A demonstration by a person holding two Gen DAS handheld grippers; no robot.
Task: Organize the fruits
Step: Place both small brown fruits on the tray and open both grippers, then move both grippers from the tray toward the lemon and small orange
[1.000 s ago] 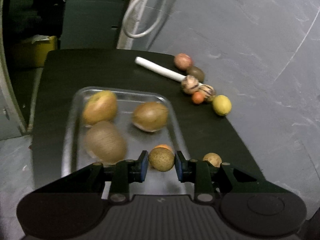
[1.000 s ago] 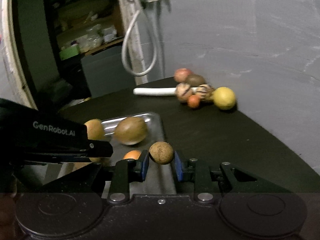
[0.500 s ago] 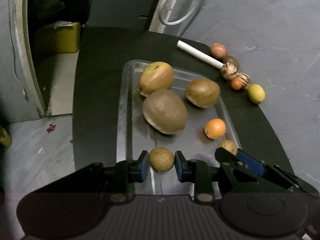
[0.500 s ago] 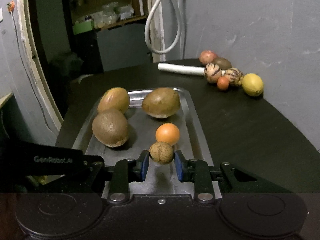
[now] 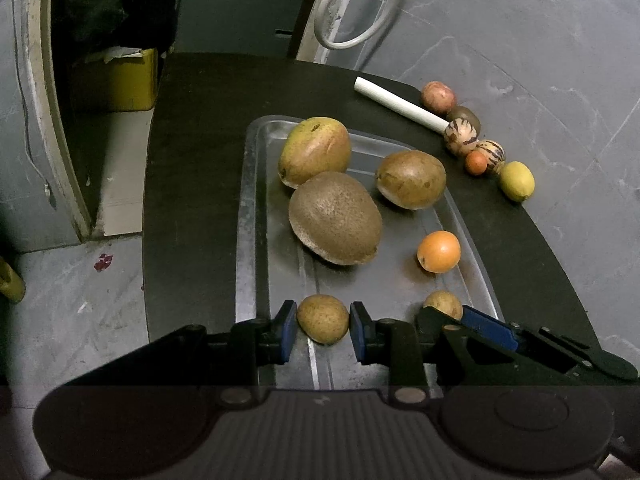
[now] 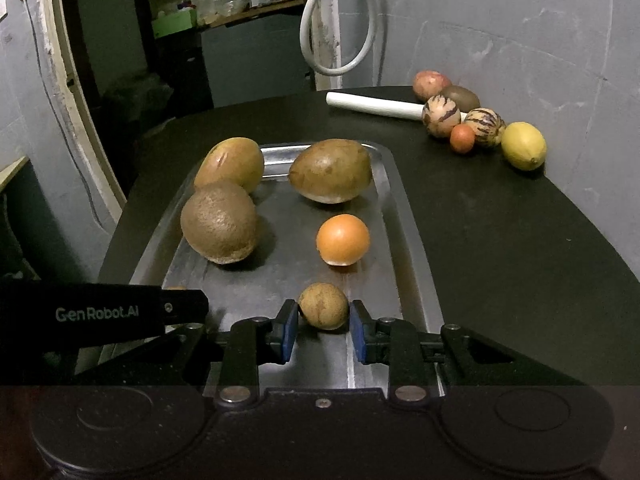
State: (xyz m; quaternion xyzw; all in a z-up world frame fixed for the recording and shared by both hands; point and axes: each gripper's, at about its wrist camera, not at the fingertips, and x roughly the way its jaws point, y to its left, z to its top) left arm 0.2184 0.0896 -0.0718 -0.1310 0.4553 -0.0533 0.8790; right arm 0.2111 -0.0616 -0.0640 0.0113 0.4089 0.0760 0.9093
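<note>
Fruits: 2 small brown ones, each sitting between a gripper's pads over the tray (image 5: 248, 240) near end. Left gripper (image 5: 323, 330) and right gripper (image 6: 323, 330) look clenched on theirs; contact hard to confirm. Right's fruit (image 5: 442, 304) is half hidden behind its finger.

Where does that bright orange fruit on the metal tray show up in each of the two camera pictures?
Left wrist view: orange fruit right of centre, near the tray's right rim.
Right wrist view: orange fruit at centre.
Shared landmark: the yellow lemon by the wall.
</note>
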